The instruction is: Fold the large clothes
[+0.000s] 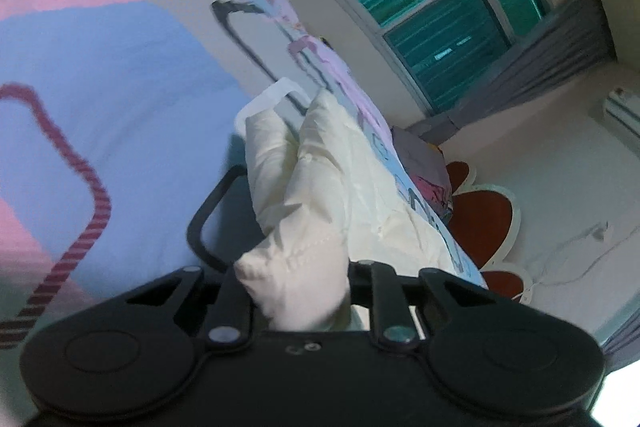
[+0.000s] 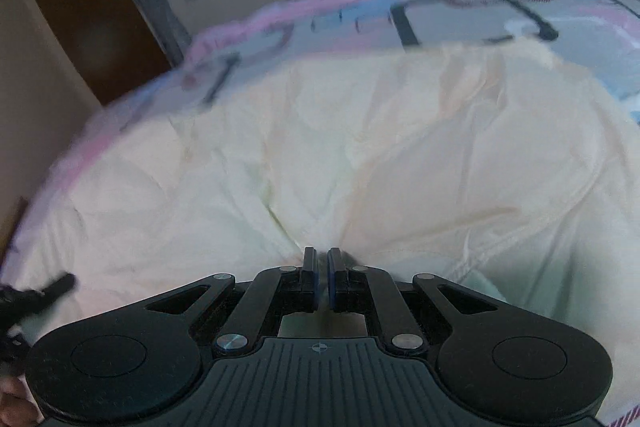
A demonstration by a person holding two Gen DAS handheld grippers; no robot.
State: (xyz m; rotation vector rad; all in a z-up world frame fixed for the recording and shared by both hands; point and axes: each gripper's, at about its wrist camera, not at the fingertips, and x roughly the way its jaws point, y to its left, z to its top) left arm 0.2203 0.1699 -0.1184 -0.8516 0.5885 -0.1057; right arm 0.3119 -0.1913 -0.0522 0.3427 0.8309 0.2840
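Observation:
A large cream-white garment (image 2: 360, 155) lies spread over a bed with a pink, blue and white patterned cover (image 2: 440, 15). My right gripper (image 2: 322, 263) is shut on a pinch of the garment's near edge, the cloth fanning out from its tips. In the left wrist view a bunched fold of the same cream garment (image 1: 304, 211) rises out of my left gripper (image 1: 296, 279), which is shut on it; the cloth hides the fingertips. The cover (image 1: 100, 87) fills the left of that view.
A window with green blinds (image 1: 432, 3) and grey curtains stands behind the bed. A red flower-shaped headboard (image 1: 480, 219) and a grey pillow (image 1: 424, 159) are at the bed's far end. A dark wooden door (image 2: 88, 11) is on the left.

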